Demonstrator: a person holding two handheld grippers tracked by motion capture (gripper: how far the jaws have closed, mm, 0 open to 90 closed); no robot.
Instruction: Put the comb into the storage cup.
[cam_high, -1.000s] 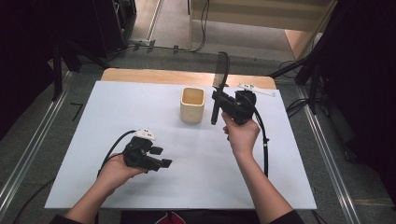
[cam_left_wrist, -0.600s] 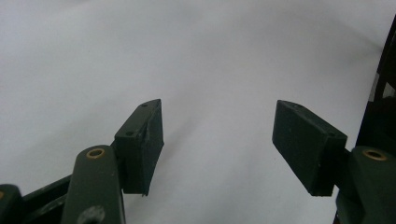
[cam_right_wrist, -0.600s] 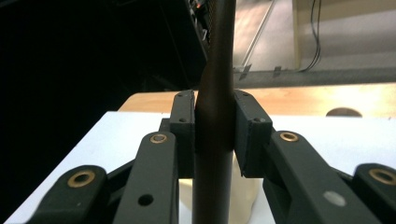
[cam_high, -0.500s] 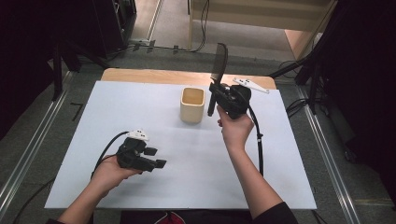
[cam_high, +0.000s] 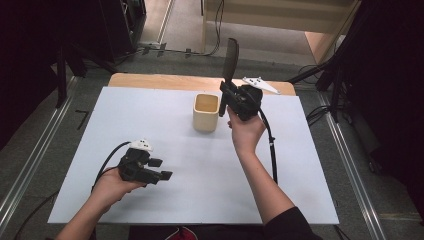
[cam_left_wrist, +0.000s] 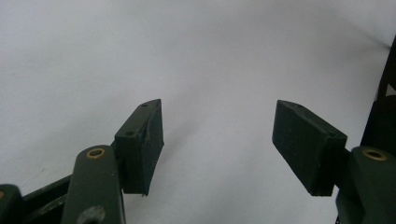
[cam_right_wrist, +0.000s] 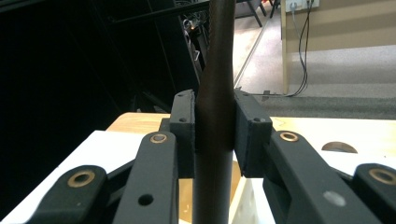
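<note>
On the white table top (cam_high: 165, 115), high view: one cream cup (cam_high: 206, 112), open-topped, stood upright toward the far middle. Right gripper (cam_high: 226, 96), held in the right hand (cam_high: 246, 132), was raised just beside the cup's right side, clenched on a dark comb (cam_high: 229, 62) that stood nearly upright, its upper end rising past the table's far edge. Left gripper (cam_high: 161, 170), held in the left hand (cam_high: 112, 184), lay low over the near left of the table, well apart from the cup, its jaws spread and holding nothing.

Left gripper view: left gripper (cam_left_wrist: 217, 140) released, both pads wide apart over bare white table top (cam_left_wrist: 210, 56).

Right gripper view: right gripper (cam_right_wrist: 215, 135) grasping the comb (cam_right_wrist: 215, 98) at its handle, pads pressed against both sides; cup (cam_right_wrist: 243, 205) partly seen below, behind the jaws.
</note>
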